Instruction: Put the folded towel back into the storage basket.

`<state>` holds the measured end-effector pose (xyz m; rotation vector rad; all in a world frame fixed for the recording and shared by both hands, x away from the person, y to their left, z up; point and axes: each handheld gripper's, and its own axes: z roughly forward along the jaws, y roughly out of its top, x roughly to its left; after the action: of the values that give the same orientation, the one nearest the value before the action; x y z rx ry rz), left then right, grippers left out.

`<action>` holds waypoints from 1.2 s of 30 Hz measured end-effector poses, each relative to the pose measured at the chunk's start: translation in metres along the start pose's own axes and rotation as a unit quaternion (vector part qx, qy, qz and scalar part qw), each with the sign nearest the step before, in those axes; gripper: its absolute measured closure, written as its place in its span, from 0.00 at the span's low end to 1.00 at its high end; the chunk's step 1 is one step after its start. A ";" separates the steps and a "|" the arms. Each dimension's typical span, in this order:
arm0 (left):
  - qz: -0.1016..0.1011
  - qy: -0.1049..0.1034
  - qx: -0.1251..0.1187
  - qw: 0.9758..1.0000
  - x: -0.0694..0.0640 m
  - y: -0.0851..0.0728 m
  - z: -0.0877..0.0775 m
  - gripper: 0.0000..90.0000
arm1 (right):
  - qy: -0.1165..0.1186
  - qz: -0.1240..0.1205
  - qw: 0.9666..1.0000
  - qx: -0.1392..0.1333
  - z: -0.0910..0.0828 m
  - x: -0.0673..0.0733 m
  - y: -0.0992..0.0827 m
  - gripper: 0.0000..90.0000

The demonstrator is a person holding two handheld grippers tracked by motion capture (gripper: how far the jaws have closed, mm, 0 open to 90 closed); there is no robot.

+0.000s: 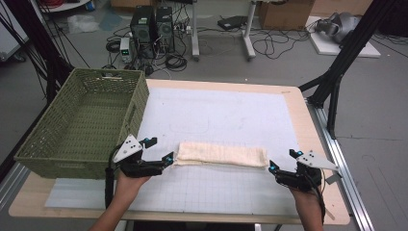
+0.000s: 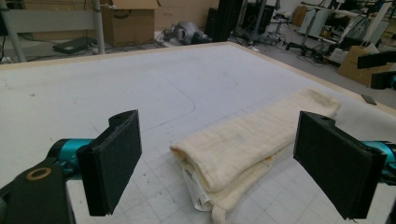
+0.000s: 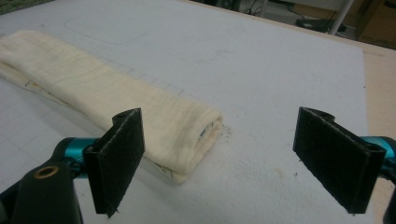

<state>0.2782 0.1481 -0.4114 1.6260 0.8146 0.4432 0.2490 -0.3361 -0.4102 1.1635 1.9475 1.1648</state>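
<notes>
Now, folded cream towel (image 1: 221,155) lies lengthwise mid-table (image 1: 298,115). My left gripper (image 1: 161,150) sits at its nine o'clock end, right gripper (image 1: 283,160) at three o'clock; both jaws wide, empty, not touching.

Towel (image 1: 221,155): soft cream woven cloth, matt. Basket (image 1: 82,122): green woven plastic. Table (image 1: 298,103): pale wood edge under matt white gridded mat (image 1: 216,115).

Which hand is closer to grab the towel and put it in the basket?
Probably left. The left gripper sits open right at the folded towel's end and beside the green basket. The right gripper, also open, is a little off the other end, far from the basket.
</notes>
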 end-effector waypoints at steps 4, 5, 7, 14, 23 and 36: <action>-0.004 -0.001 0.007 1.000 0.000 0.002 0.002 0.17 | 0.002 0.002 1.000 0.000 0.001 0.001 0.000 0.17; -0.004 -0.002 0.010 1.000 0.001 0.003 0.003 0.17 | 0.001 0.002 1.000 0.000 0.001 0.001 0.000 0.17; -0.008 -0.005 0.017 1.000 0.001 0.006 0.004 0.18 | 0.002 0.001 1.000 -0.001 0.001 0.000 0.000 0.17; -0.013 -0.010 0.029 0.999 0.004 0.010 0.006 0.18 | 0.002 -0.001 1.000 -0.001 0.001 0.000 0.000 0.17; -0.031 -0.030 0.046 0.998 0.007 0.020 0.017 0.20 | 0.003 -0.001 1.000 0.003 0.003 0.000 0.000 0.17; -0.039 -0.018 0.085 0.995 0.011 0.018 0.041 0.27 | 0.002 -0.005 1.000 0.006 0.004 -0.001 0.000 0.17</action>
<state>0.3185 0.1271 -0.4048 1.7479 0.9056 0.2959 0.2525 -0.3354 -0.4124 1.1584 1.9624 1.1528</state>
